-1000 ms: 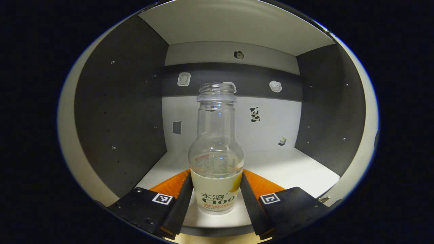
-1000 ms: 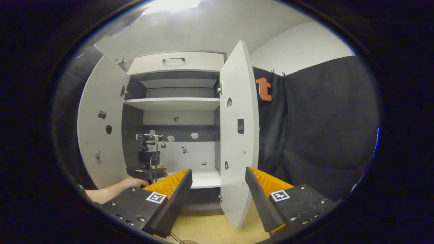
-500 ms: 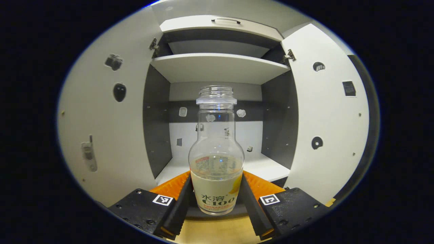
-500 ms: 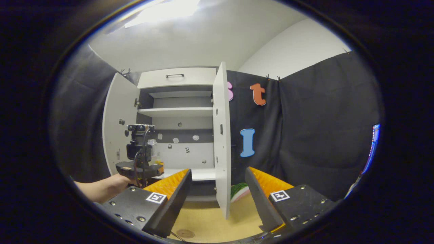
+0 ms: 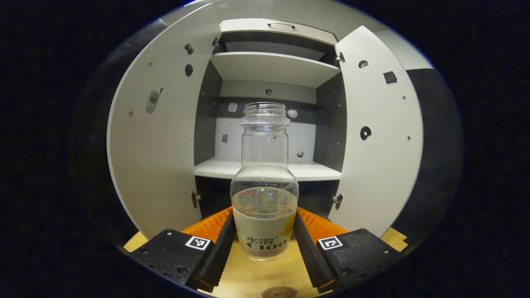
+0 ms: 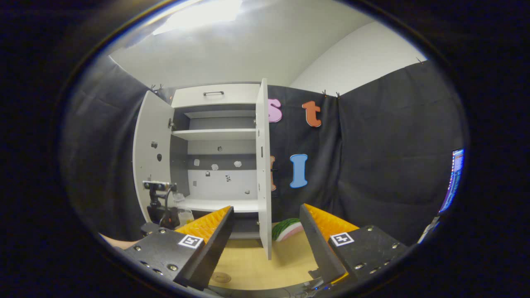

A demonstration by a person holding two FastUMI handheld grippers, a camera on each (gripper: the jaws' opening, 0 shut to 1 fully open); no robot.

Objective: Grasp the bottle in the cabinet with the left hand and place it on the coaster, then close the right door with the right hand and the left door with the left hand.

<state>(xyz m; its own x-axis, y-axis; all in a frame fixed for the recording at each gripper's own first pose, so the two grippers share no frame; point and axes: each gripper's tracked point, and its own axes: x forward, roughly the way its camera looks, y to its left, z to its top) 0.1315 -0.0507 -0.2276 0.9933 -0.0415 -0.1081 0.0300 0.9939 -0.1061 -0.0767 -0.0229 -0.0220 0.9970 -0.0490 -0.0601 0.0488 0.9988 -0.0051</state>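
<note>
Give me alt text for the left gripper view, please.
The left gripper is shut on an uncapped bottle, held upright above the wooden table, in front of the cabinet. Both cabinet doors stand open and the lower shelf is bare. A round coaster peeks in at the bottom edge.

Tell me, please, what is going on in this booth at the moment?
A person works a gripper in each hand at an open cabinet. The left gripper is shut on a clear, capless bottle, held upright over the wooden table, in front of the cabinet. The coaster lies just below. The right gripper is open, facing the edge of the right door. Both doors are open.
</note>
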